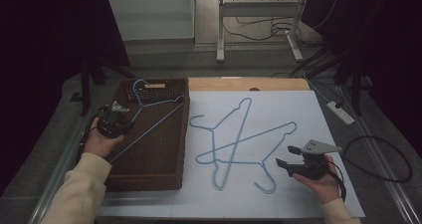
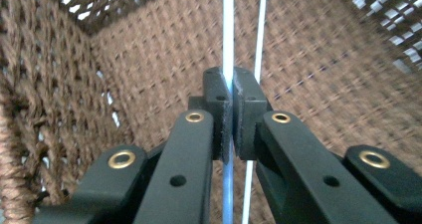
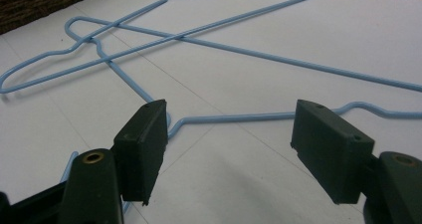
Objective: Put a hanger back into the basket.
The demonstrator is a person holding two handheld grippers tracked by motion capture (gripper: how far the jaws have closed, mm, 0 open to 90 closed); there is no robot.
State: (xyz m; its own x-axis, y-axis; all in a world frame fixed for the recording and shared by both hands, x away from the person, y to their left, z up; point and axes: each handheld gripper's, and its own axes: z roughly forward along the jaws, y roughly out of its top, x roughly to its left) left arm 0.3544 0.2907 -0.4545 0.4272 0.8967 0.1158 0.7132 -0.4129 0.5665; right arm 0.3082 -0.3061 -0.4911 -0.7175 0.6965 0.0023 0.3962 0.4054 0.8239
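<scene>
Left gripper pinching blue hanger over brown basket (fingers clamped tight on wire); right gripper hovering wide-fingered beside two crossed hangers on table.

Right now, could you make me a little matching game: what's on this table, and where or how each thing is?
1. left hand-held gripper
2. right hand-held gripper
3. basket
4. crossed hangers

a. brown, at the table's left
b. lying on the white sheet
c. shut on a blue hanger
d. jaws open, holding nothing

Pairs: 1-c, 2-d, 3-a, 4-b
</scene>
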